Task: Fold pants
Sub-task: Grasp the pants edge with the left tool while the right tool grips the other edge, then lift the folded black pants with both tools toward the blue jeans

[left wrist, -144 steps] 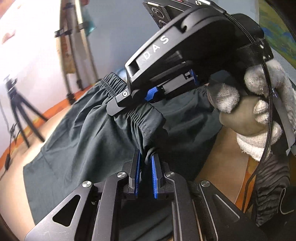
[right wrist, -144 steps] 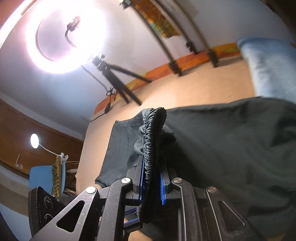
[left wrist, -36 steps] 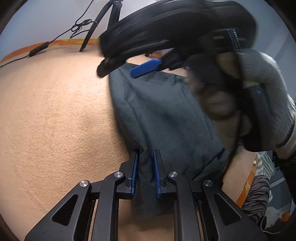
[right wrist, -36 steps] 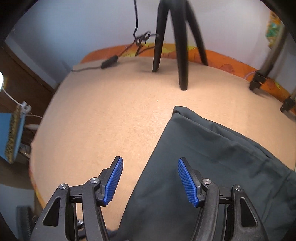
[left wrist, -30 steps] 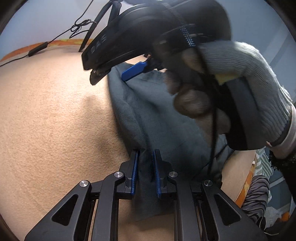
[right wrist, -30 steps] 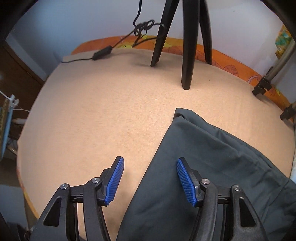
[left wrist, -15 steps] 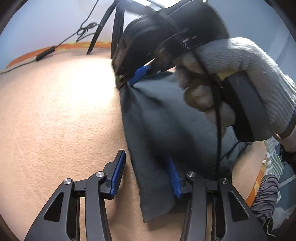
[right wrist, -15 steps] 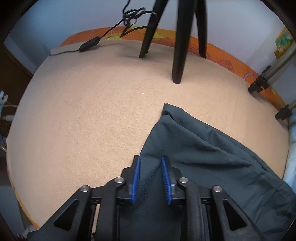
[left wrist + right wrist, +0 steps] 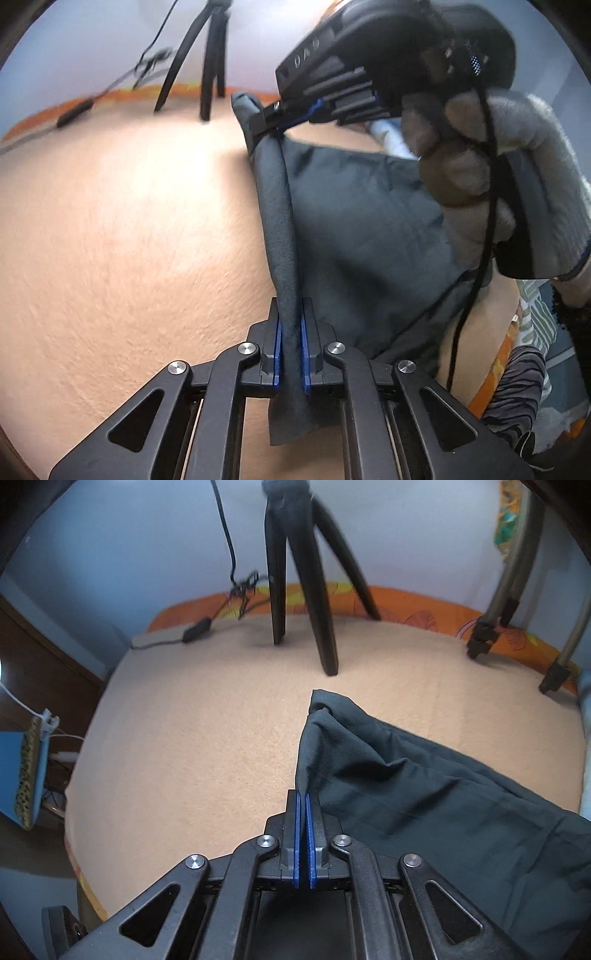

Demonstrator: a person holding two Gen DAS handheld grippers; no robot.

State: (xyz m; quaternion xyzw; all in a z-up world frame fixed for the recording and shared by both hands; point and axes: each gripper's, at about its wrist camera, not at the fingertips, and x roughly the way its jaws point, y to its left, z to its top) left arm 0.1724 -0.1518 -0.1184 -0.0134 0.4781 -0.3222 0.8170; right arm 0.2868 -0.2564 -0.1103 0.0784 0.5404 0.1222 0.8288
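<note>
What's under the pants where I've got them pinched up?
Under the pants lies the peach blanket, bare beside the lifted edge. Both the left gripper and right gripper clamp fabric; beneath the spread cloth is hidden.

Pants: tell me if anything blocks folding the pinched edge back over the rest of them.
Nothing visible does. The left gripper and right gripper are both shut on the pants edge. The cloth behind that edge is bare; the tripod stands on the far side, off the cloth.

Pants [image 9: 424, 797] lower edge beyond the frame's border
</note>
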